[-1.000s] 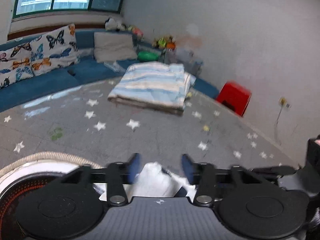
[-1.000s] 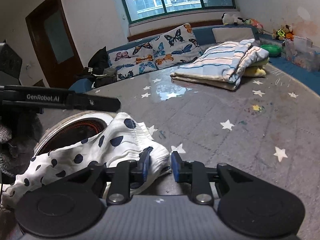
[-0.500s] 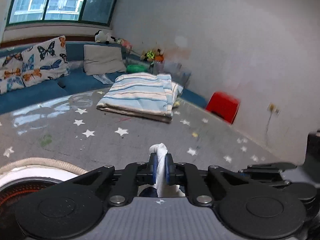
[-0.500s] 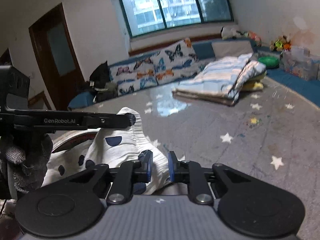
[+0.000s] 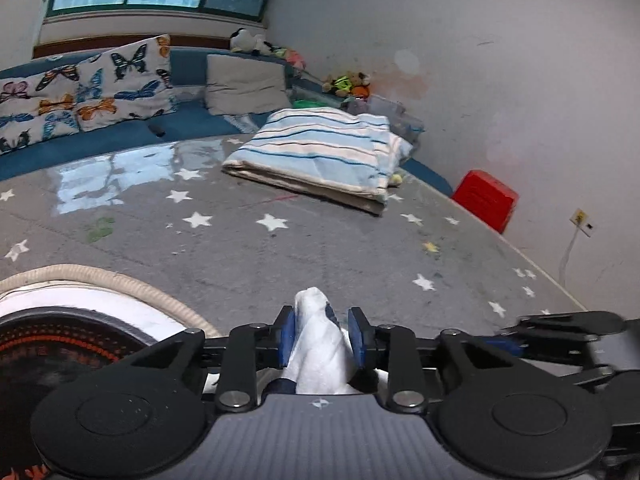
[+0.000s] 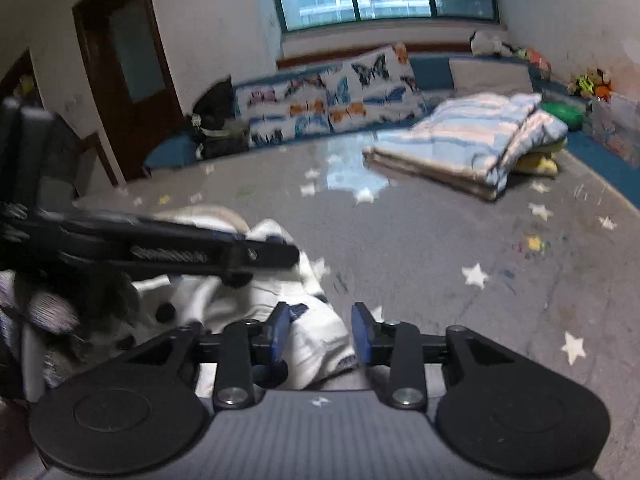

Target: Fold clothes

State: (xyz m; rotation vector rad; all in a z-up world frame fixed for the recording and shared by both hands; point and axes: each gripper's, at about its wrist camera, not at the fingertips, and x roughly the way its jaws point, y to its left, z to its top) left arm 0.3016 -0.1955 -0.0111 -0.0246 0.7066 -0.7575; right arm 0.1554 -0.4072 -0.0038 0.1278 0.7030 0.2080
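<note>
Bunching soft white dotted garment (image 5: 320, 344), left hand-held gripper (image 5: 321, 334) and right hand-held gripper (image 6: 320, 336) part-open around crumpled folds

I count one white dotted garment (image 6: 256, 292) between my two grippers, the left gripper (image 5: 321, 336) and the right gripper (image 6: 320, 338); one folded striped blanket (image 5: 320, 152); two butterfly cushions (image 5: 84, 88); one grey cushion (image 5: 244, 84); one red stool (image 5: 485, 198); one round basket (image 5: 104, 280).
</note>
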